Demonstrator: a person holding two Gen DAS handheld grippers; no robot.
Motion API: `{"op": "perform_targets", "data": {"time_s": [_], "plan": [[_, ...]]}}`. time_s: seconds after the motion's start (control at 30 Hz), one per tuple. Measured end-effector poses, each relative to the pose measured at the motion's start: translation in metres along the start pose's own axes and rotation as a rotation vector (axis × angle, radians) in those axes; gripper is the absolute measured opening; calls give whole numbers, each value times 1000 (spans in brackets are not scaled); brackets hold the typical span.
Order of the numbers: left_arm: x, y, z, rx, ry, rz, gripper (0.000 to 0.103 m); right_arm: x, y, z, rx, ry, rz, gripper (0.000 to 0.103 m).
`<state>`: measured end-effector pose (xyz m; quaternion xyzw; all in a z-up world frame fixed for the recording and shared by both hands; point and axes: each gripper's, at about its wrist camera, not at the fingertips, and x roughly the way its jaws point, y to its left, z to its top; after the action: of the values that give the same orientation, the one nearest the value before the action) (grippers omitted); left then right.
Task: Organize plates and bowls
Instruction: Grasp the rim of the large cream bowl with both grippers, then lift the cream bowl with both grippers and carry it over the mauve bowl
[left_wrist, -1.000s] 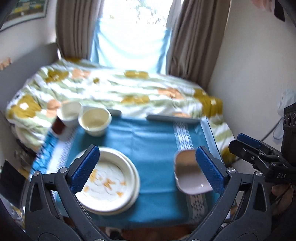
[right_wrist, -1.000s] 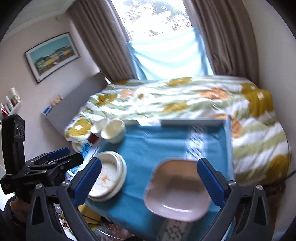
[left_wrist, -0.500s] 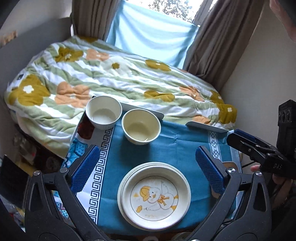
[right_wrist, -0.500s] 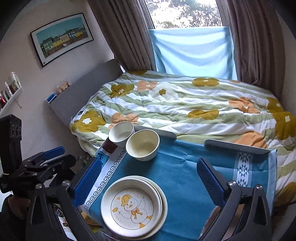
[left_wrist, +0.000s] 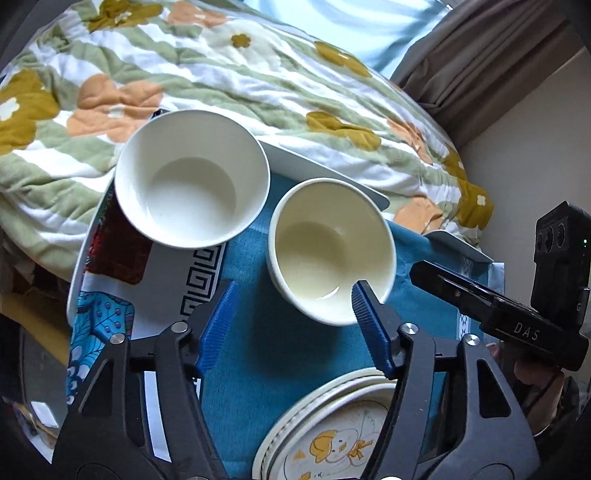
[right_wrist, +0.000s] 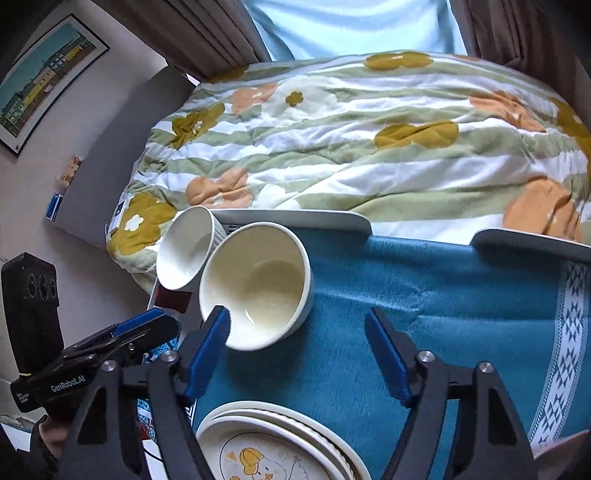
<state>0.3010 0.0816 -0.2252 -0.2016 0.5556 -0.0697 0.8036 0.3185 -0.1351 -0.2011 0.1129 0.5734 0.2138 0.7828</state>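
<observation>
Bowls sit side by side at the bench's far-left corner: from my left wrist, the white bowl (left_wrist: 192, 184) rests beside the cream bowl (left_wrist: 332, 251). My left gripper (left_wrist: 291, 325) is closing over bare blue cloth (left_wrist: 273, 343), its right pad at the cream rim, nothing clamped. I should settle one pad inside the wall and one outside before squeezing.

From my right wrist, my right gripper (right_wrist: 299, 354) is closing too, empty, left pad at the same bowl (right_wrist: 258, 284). Only here do the wall picture (right_wrist: 44, 81) and the clear right side of the bench show; the stacked plates (right_wrist: 280, 443) lie nearest.

The stacked plates (left_wrist: 332, 439) are cut off by the bottom edge in both views.
</observation>
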Motion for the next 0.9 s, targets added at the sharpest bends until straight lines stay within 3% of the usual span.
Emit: {"op": "perform_targets", "data": {"time_s": [0.17,0.27,0.43,0.9], "plan": [[36,7,15,-26,56,25,31,36,-9,13,8,72,25,52],[47,7,19,-24,76,41,16,51,-11,17,7,106,42,37],[52,4,22,-7,75,67,15,61,-9,18,2,125,69,17],[19,-12,19,85,-4,119,14,44,-1,14,2,79,82,17]]}}
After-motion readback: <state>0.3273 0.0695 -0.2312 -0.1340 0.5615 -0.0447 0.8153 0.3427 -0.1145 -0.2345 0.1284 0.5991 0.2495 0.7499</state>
